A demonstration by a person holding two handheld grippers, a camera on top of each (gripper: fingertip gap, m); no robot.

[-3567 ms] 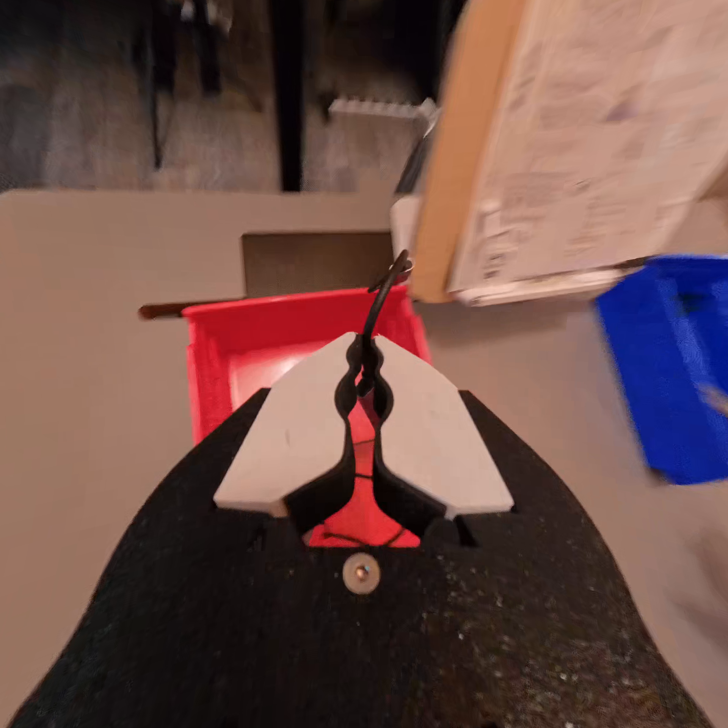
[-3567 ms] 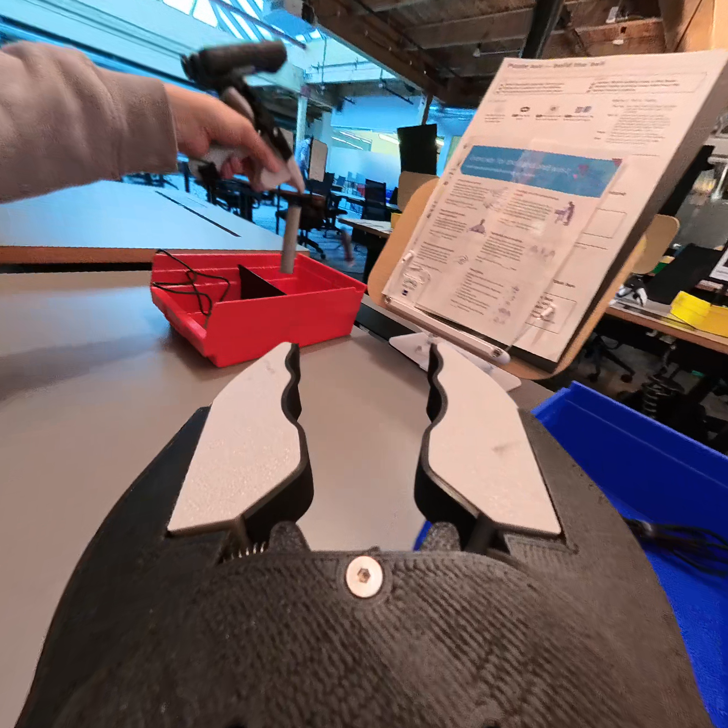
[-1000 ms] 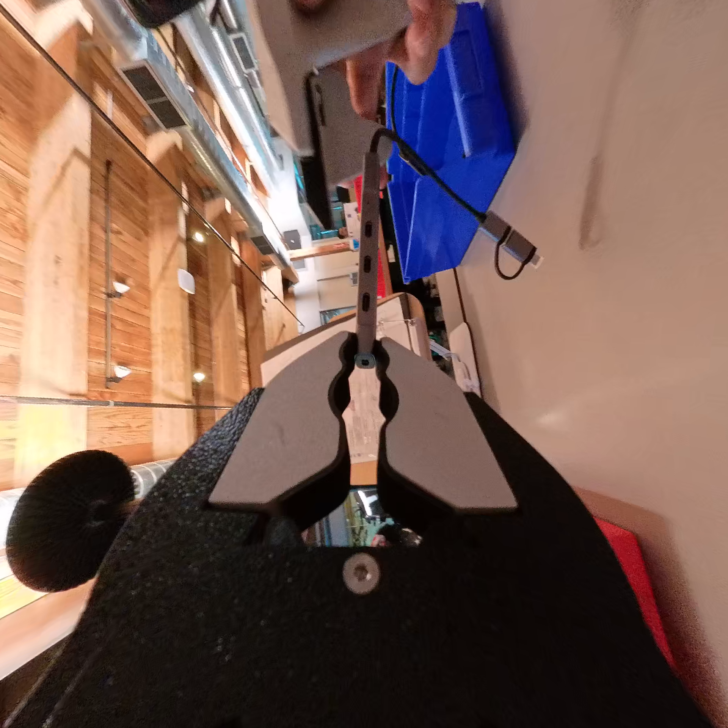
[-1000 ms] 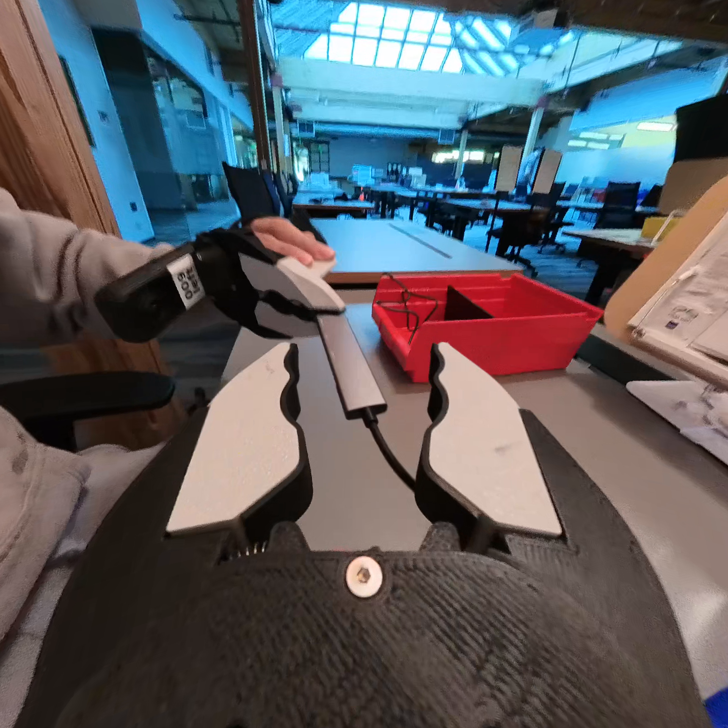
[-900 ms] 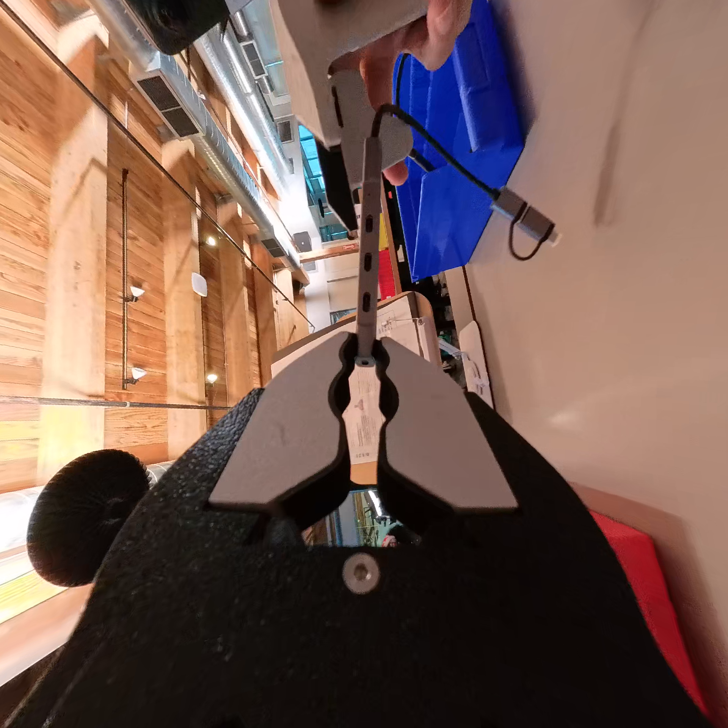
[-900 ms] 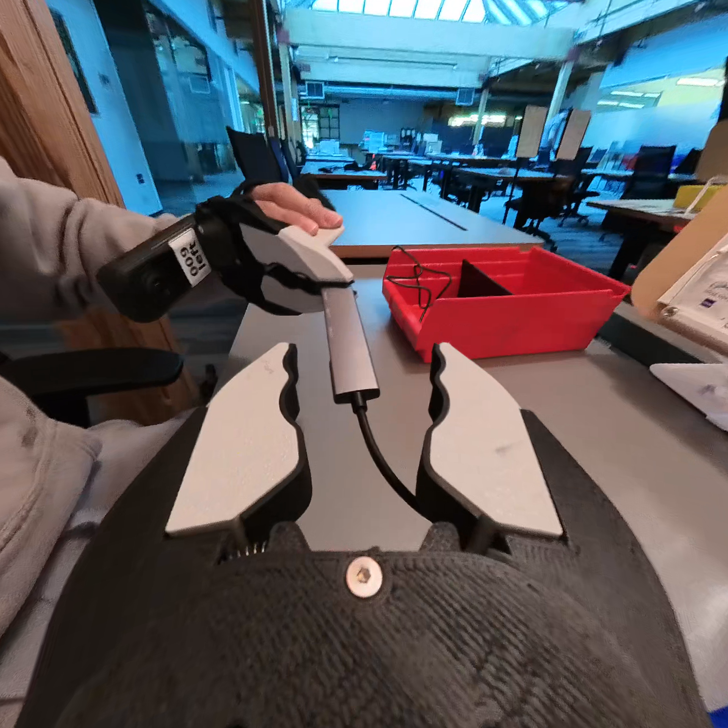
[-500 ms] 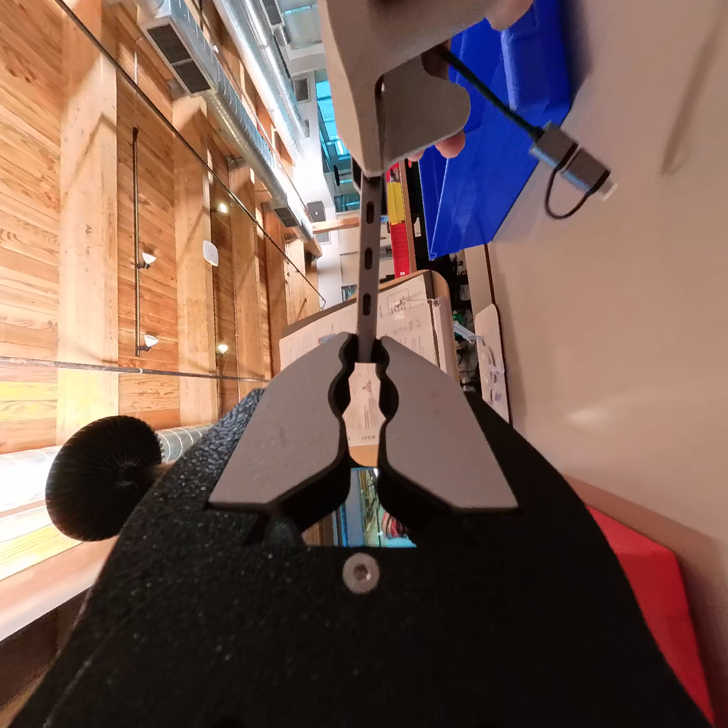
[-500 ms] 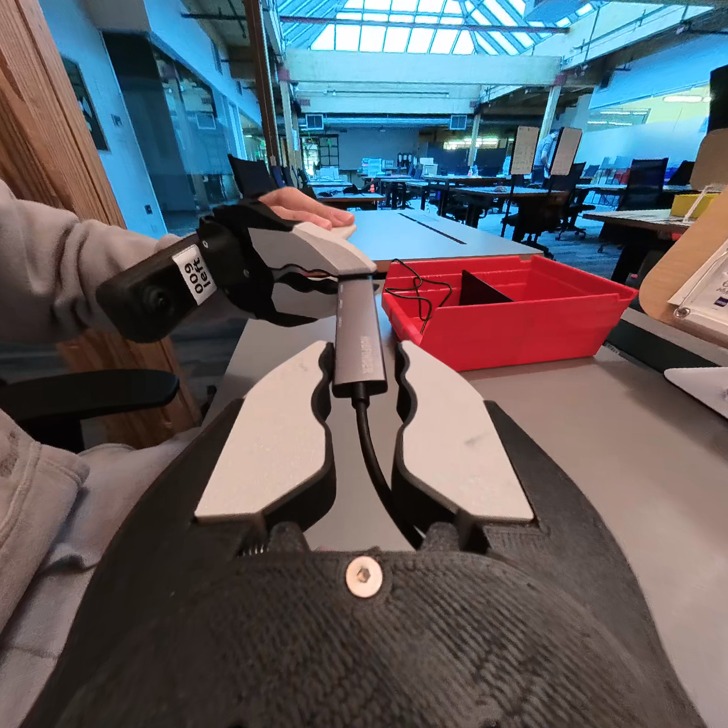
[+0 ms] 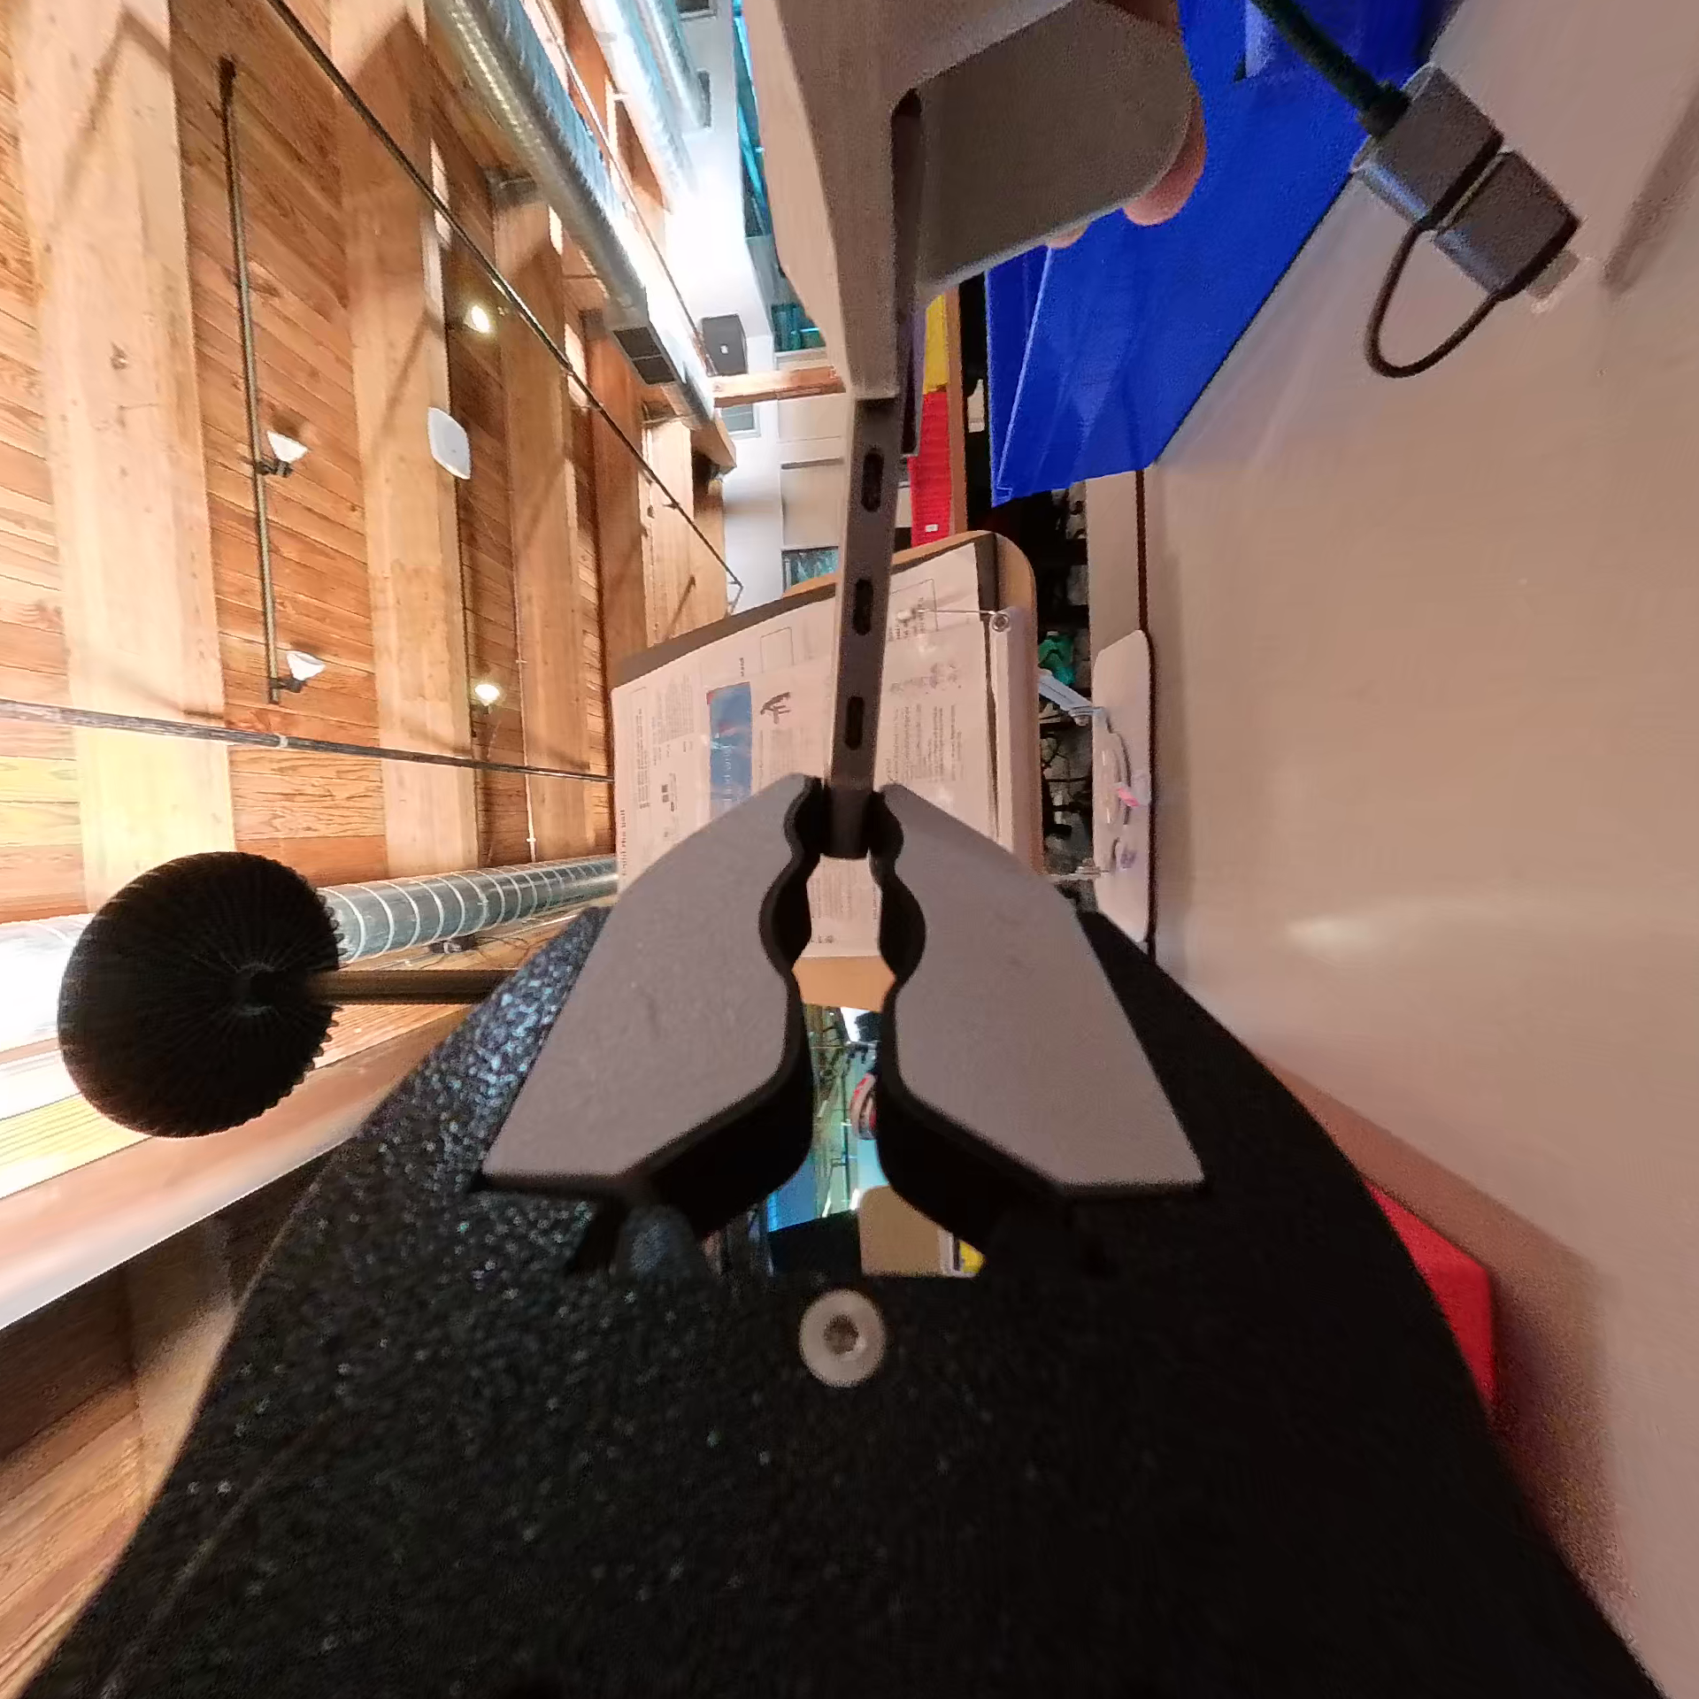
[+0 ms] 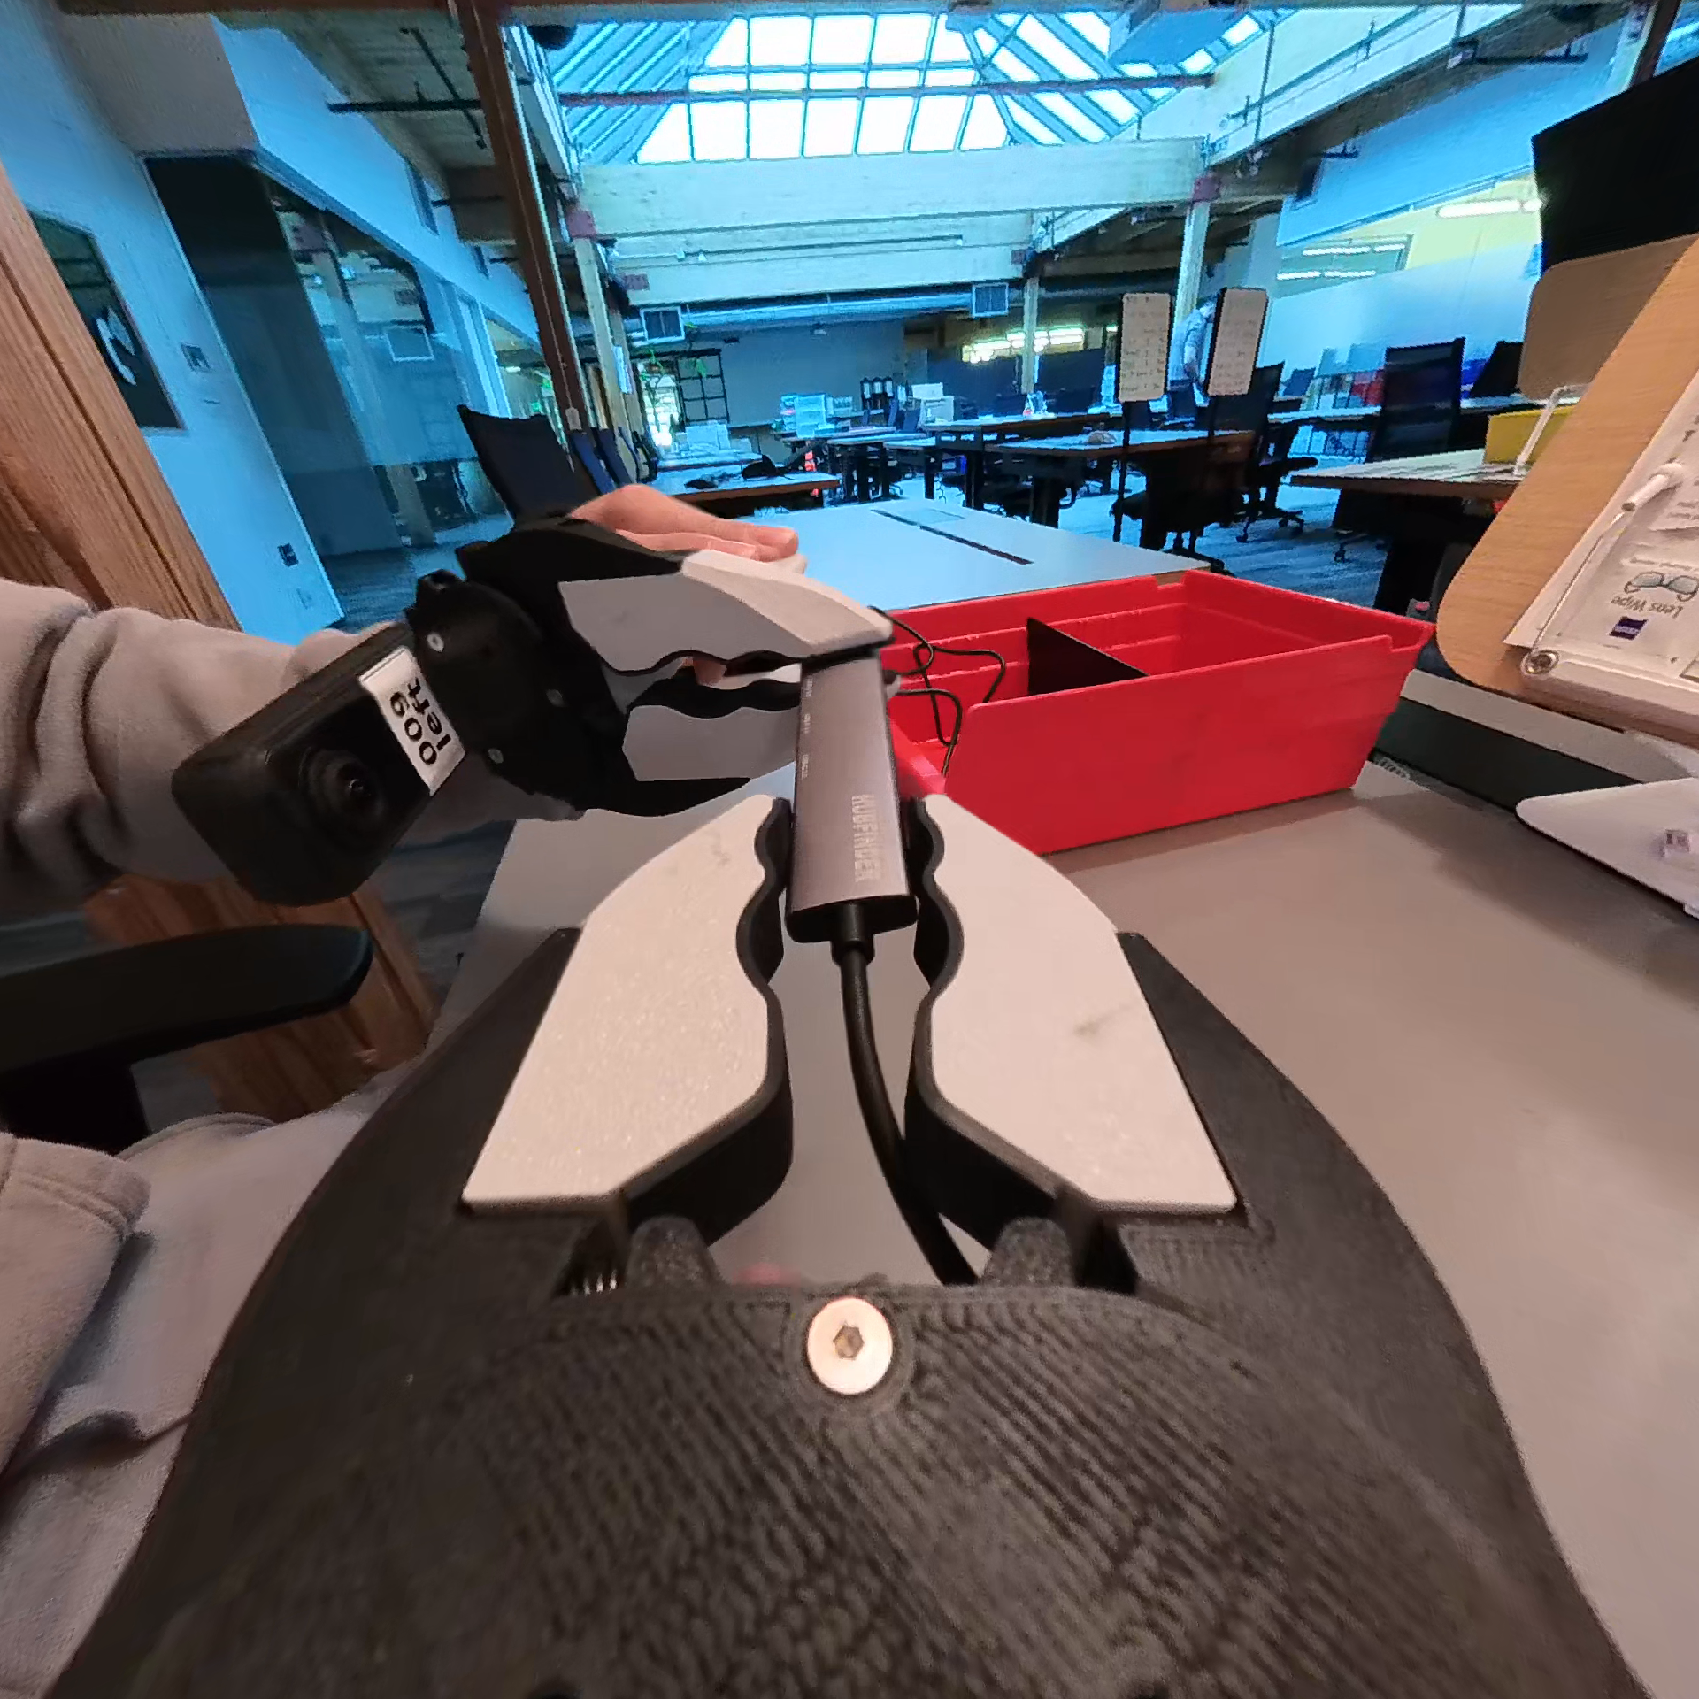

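Note:
A slim grey USB hub (image 10: 841, 735) with a black cable (image 10: 873, 1057) is held in the air between both grippers, above the grey table (image 10: 1379, 965). My right gripper (image 10: 846, 818) is shut on the hub's cable end. My left gripper (image 10: 827, 657) comes in from the left and is shut on the far end. In the left wrist view my left gripper (image 9: 848, 800) pinches the hub (image 9: 864, 598) edge-on, with several ports showing. The right gripper's grey fingers (image 9: 1039, 119) clamp its other end. The cable's plug (image 9: 1462, 193) lies on the table (image 9: 1425, 827).
A red divided bin (image 10: 1149, 735) with a thin black wire stands just behind the hub. A blue bin (image 9: 1149, 368) sits beyond the plug. A wooden board with papers (image 10: 1609, 552) leans at the right. A black chair arm (image 10: 184, 974) is at the left. Some 6 cm of space lies between my two pairs of fingers.
My right gripper was open around the hub's cable end and has closed on it. The left gripper kept its grip, and the hub has risen slightly.

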